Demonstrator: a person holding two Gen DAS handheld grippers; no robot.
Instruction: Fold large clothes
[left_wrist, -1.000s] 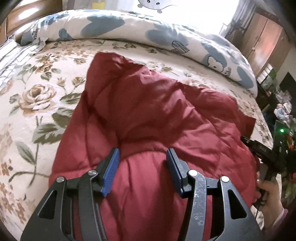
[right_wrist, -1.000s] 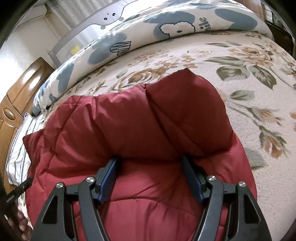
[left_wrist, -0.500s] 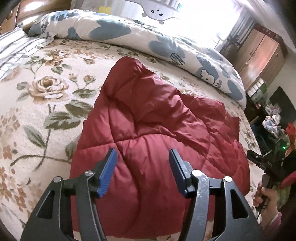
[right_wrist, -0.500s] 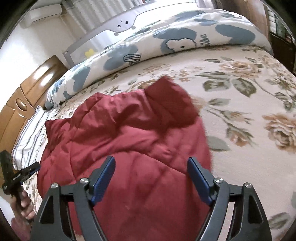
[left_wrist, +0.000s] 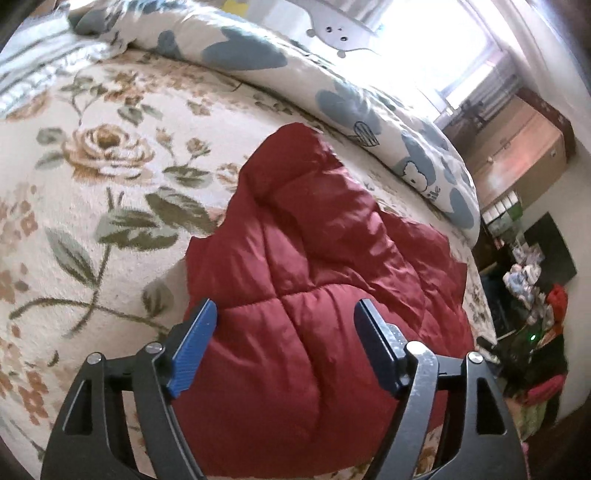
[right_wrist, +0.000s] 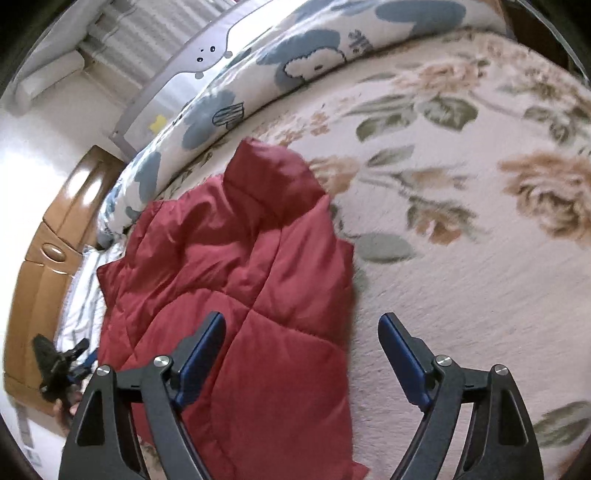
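A dark red quilted jacket (left_wrist: 325, 280) lies folded in a bundle on the floral bedspread (left_wrist: 92, 177). It also shows in the right wrist view (right_wrist: 251, 280). My left gripper (left_wrist: 284, 343) is open and empty, held above the near part of the jacket. My right gripper (right_wrist: 303, 347) is open and empty, held over the jacket's right edge, one finger above the jacket and one above the bedspread (right_wrist: 461, 240). The left gripper also shows at the far left of the right wrist view (right_wrist: 61, 365), small and dark.
A rolled duvet (left_wrist: 332, 96) with blue prints lies along the bed's far side, also in the right wrist view (right_wrist: 295, 70). A wooden headboard (right_wrist: 55, 240) and striped pillow (right_wrist: 85, 295) are left. Wooden cabinets (left_wrist: 517, 147) and clutter (left_wrist: 532, 332) stand beyond the bed's right edge.
Both grippers have lifted back off the jacket and now hang clear of it. The right gripper has shifted right, past the jacket's edge. The jacket has settled flat on the bed.
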